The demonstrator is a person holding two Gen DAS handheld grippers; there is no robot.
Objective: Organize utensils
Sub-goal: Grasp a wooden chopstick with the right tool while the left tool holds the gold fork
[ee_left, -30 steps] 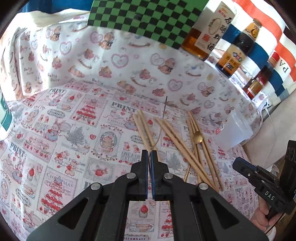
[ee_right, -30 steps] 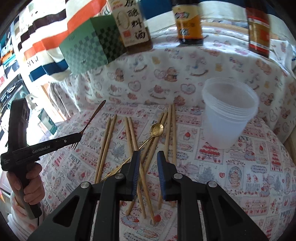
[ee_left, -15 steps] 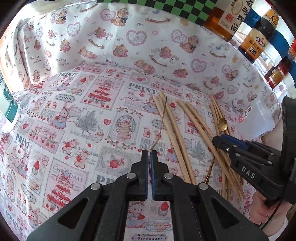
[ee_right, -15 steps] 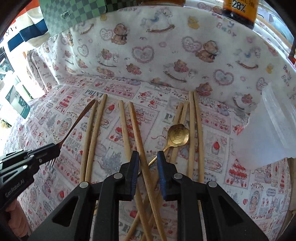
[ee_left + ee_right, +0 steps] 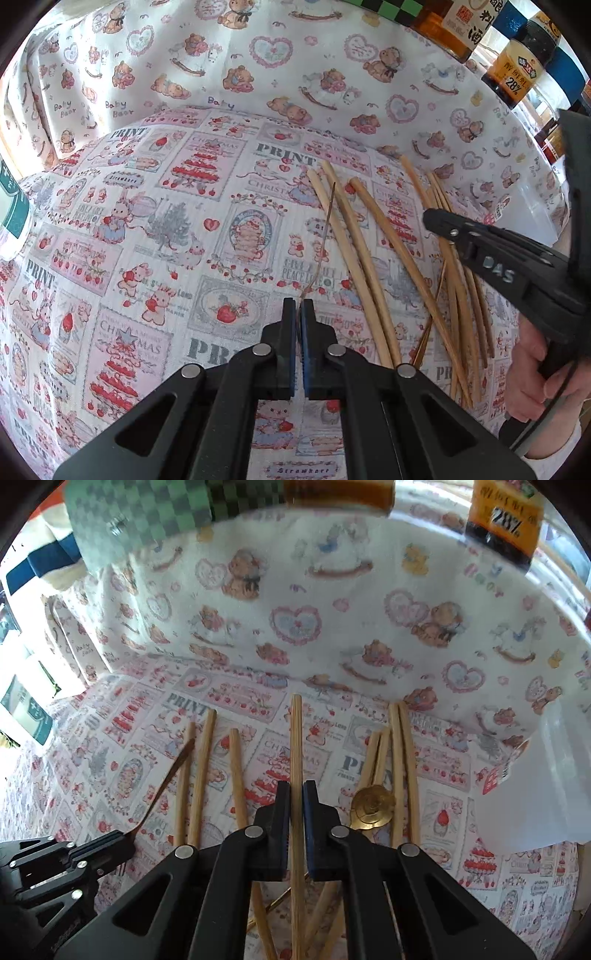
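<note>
Bamboo is what the right gripper is pinching — one chopstick is clamped between the blue pads, the jaws having just closed on it. The stick runs straight up the right wrist view, far end toward the bear-print backdrop cloth.

The left gripper is seen w/ jaws pressed together on a thin metal fork, held by the tine end, handle pointing away & up over the surface. In the right wrist view the same fork is seen at far left, its handle tip over the leftmost sticks.

Around the held chopstick, the other chopsticks are laid out on the Christmas-print cloth — three to the left of it, a bunch of four to the right. A gold spoon lies among the right-hand bunch, bowl facing up, just beside the right jaw; its handle is hidden under the gripper & sticks.

A translucent plastic cup stands at the right edge, near the sticks but apart from them. Sauce bottles and a green checked box are seen behind the backdrop cloth. A person's hand is seen on the right gripper's grip in the left wrist view.
</note>
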